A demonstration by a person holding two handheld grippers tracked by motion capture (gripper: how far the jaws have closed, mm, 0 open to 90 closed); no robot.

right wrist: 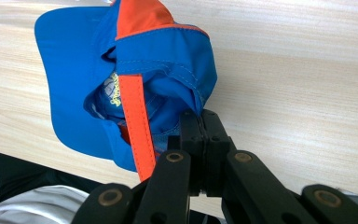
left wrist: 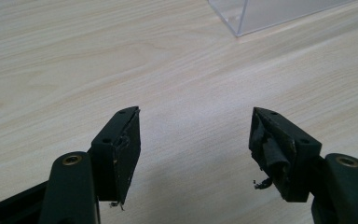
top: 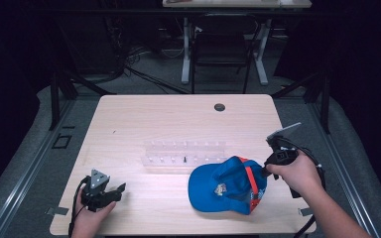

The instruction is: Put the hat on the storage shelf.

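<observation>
Firmly the right gripper (right wrist: 200, 122) clamped its jaws together on the blue cap's (top: 226, 186) rear edge, cap crumpled with orange strap (right wrist: 135, 119), near the table's (top: 178, 114) front right, left gripper (left wrist: 193, 135) wide apart, holding nothing.

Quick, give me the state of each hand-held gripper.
Left hand-held gripper: open, holding nothing.
Right hand-held gripper: shut on the blue cap.
</observation>
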